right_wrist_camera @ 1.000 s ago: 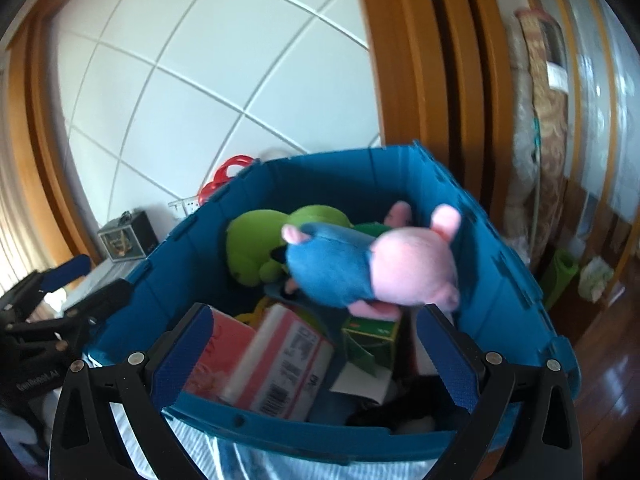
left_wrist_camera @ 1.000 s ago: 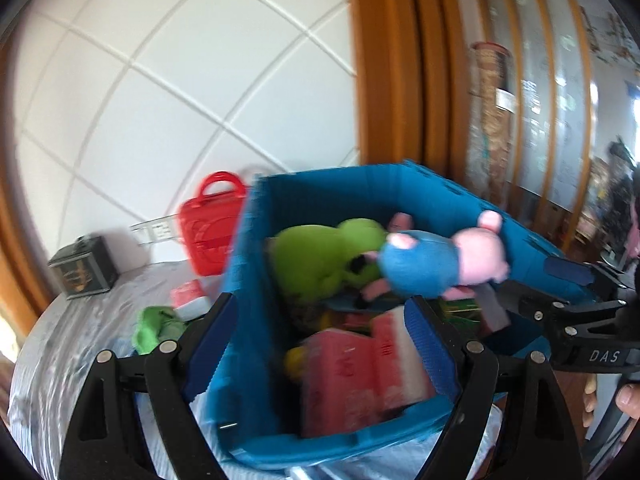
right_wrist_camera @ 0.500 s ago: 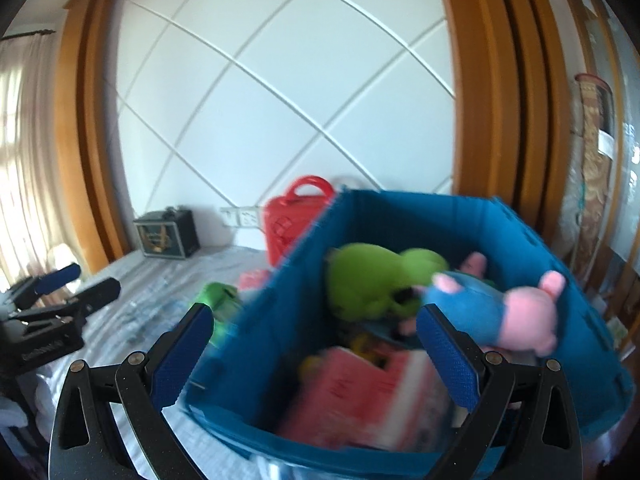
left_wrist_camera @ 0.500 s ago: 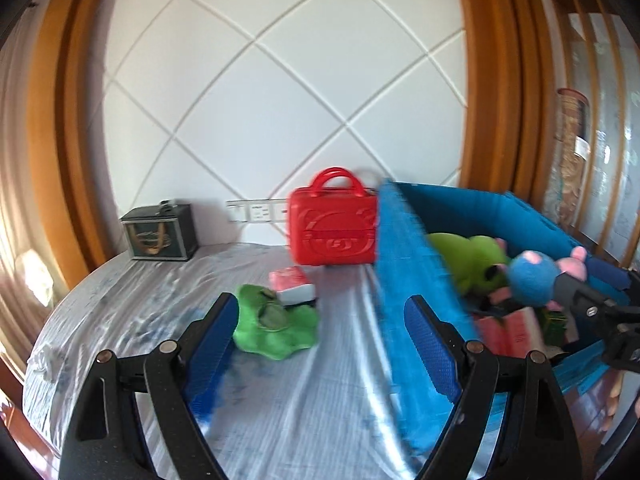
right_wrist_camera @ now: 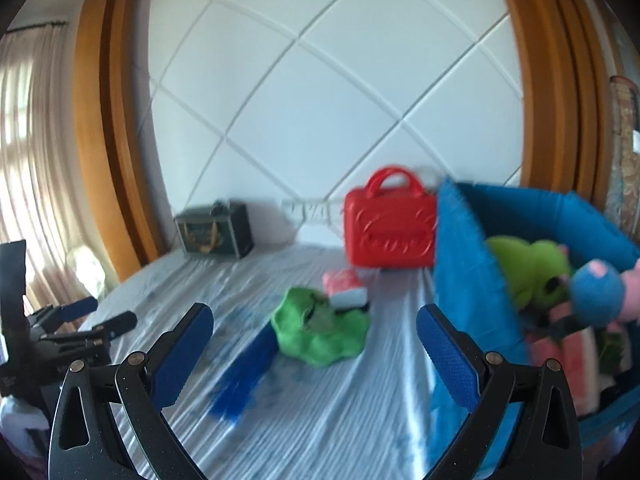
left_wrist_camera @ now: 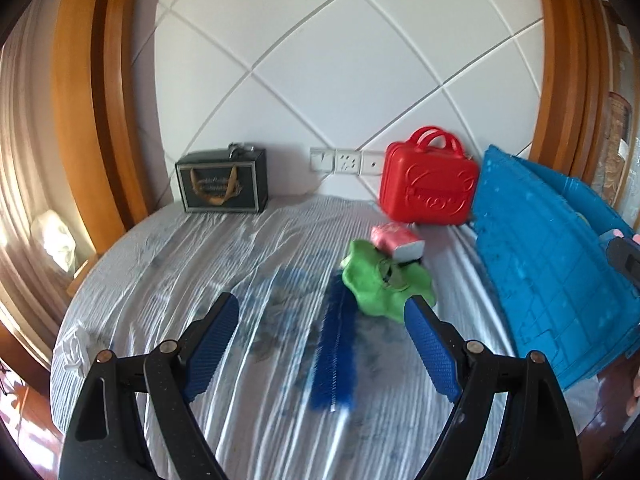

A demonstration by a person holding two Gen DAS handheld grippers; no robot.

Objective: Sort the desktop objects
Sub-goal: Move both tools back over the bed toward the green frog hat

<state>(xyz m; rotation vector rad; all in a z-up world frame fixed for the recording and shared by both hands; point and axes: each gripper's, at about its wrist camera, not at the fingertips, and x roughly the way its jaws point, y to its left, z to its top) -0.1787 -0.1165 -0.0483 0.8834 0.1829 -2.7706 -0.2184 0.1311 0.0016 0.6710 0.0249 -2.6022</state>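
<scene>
The worktop [left_wrist_camera: 168, 264] carries a blue bin [right_wrist_camera: 464, 280] at its right edge, with plush toys [right_wrist_camera: 532, 272] inside. Just left of the bin stands a red case [left_wrist_camera: 430, 192]. Further left of the bin lie a green plush [left_wrist_camera: 380, 286], a blue brush [left_wrist_camera: 334, 354] and a pink box [left_wrist_camera: 394, 240]. The left hand-held gripper [left_wrist_camera: 320, 344] hovers over the brush, jaws wide, empty. The right hand-held gripper [right_wrist_camera: 316, 354] hovers left of the bin, jaws wide, empty.
</scene>
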